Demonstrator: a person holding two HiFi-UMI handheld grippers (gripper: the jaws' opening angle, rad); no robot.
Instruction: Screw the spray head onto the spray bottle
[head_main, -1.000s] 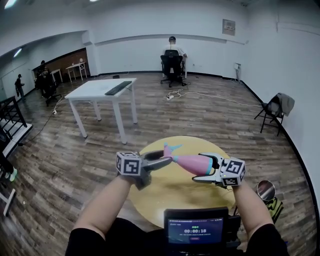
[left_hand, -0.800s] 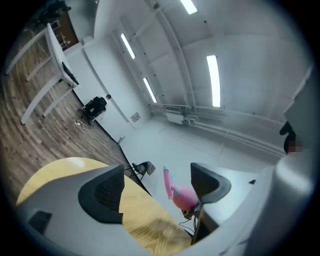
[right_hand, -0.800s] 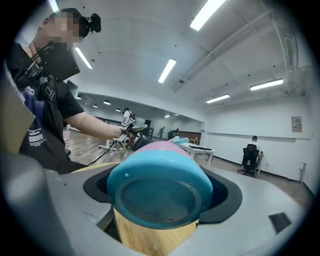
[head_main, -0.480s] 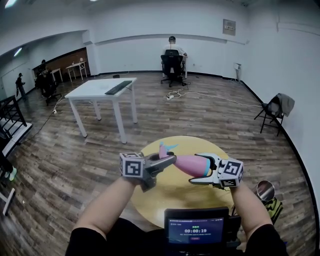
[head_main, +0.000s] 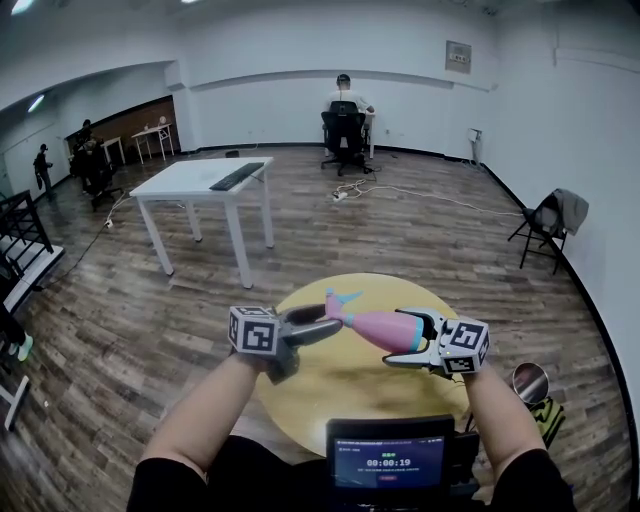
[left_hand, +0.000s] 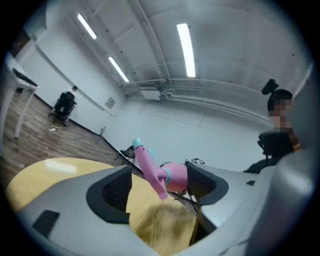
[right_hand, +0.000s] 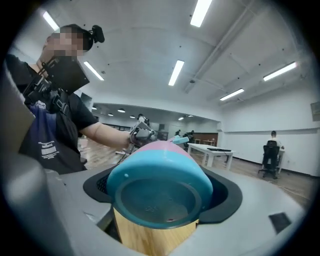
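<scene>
Evidently clamps bottle base in right gripper, lower centre of frame; has just been opening left gripper, spray head loose between its jaws. Seems light, slick, stiff (probably empty): regrip at collar.

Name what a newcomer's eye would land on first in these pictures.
The pink and teal spray bottle stands out first, held sideways over the round yellow table and clamped in the right tool. Next comes the left tool, whose jaws have just been opening with the spray head between them. Farther back stands a white table.
</scene>
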